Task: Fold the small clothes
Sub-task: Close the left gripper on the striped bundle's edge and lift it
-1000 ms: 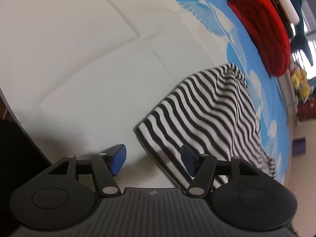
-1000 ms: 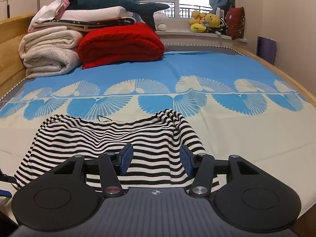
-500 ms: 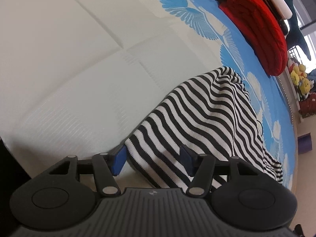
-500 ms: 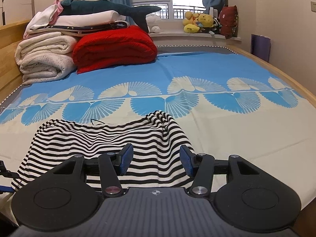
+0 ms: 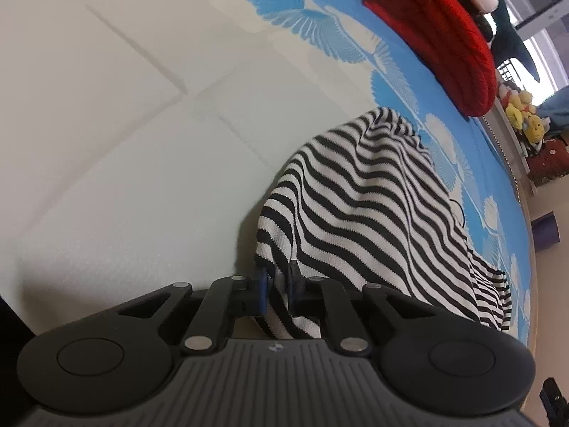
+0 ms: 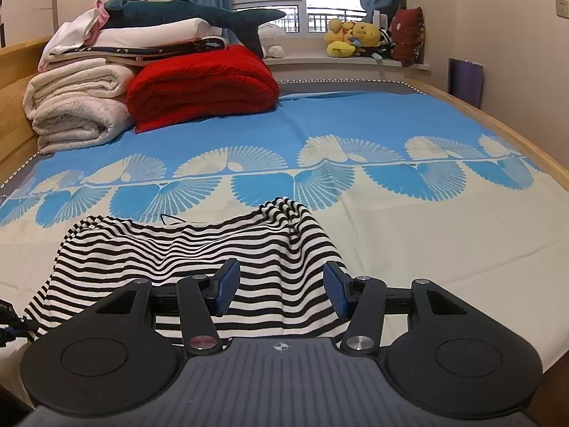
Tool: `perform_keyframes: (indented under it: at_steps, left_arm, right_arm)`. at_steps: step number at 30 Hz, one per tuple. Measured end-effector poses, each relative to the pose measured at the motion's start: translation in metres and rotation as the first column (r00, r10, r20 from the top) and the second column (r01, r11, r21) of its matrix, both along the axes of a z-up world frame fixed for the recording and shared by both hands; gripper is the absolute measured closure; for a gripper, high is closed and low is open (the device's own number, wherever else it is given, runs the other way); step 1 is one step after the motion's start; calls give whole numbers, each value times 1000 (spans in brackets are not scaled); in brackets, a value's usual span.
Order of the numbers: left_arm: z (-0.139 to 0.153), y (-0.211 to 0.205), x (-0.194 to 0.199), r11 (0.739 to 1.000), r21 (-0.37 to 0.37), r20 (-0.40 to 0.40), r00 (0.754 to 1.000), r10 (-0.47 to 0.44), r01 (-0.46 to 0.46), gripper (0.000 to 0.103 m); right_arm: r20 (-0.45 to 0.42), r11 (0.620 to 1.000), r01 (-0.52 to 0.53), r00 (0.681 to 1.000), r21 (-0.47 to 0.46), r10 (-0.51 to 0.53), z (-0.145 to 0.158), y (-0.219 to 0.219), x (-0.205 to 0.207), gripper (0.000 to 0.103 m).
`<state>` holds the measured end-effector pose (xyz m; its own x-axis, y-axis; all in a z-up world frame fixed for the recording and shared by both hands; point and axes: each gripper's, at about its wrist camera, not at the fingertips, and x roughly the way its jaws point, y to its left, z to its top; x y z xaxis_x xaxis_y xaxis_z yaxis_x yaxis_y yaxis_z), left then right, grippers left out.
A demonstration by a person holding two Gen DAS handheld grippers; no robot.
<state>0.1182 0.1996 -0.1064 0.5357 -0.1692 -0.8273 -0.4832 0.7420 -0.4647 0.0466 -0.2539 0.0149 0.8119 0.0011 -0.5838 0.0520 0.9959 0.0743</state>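
Note:
A black-and-white striped knit garment (image 5: 370,192) lies spread on the bed sheet (image 5: 124,142), near its front edge. My left gripper (image 5: 277,284) is at the garment's near left corner. Its jaws are closing, and the blue pads pinch a fold of the striped cloth between them. In the right wrist view the same garment (image 6: 185,249) stretches across the foreground. My right gripper (image 6: 282,286) hovers over its near right part, open, with nothing gripped between its fingers (image 6: 227,283).
A folded red blanket (image 6: 202,85) and a stack of white blankets (image 6: 78,106) sit at the far left of the bed, with a plush shark (image 6: 185,14) on top. Plush toys (image 6: 352,37) line the windowsill. A wooden bed rail (image 6: 498,124) runs along the right.
My left gripper slid over the garment's corner and its jaws went from wide apart to pinched on the cloth, which has bunched up. The right gripper stays open and in place.

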Motion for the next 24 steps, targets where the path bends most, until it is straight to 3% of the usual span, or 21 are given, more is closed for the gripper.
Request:
perform_keyframes:
  at_steps: [3,6,11,13,15,18,20,23,24]
  left_arm:
    - [13,4,-6,1000,9,37,999,5,-5,94]
    - [28,5,-14,997,77,60,998,-3,-2,96]
    - [30,19,-27,991,119,-11,998,61,-59,96]
    - [32,21,-27,990,127,-28,998,64,-60,96]
    - [50,9,-25,980,195,-11,999,30,-27,96]
    - [96,-43,-18,926,370,95,988,-119,76,97]
    - [127,-94,-15,889,436,185,953,-242,141,98]
    - [154,-191,-14,835,472,303,838,-454,282,98]
    - [156,-226,-15,813,470,329,787,-521,342,98]
  right_arm:
    - [6,1000,0,1000,-3,0,1,4,4,50]
    - [14,1000,-8,1000,26,7,7,3,14,50]
    - [64,997,-48,997,-68,52,25,-9,50,52]
    - [77,998,-25,997,-54,29,27,-21,59,52]
    - [80,1000,11,997,-20,-10,21,-35,63,52]
    - [12,997,60,998,42,-61,9,-53,66,54]
    - [49,995,53,997,79,-57,15,-61,64,54]
    - [91,996,49,994,68,-55,21,-70,58,54]
    - [94,995,53,994,85,-61,21,-76,56,54]
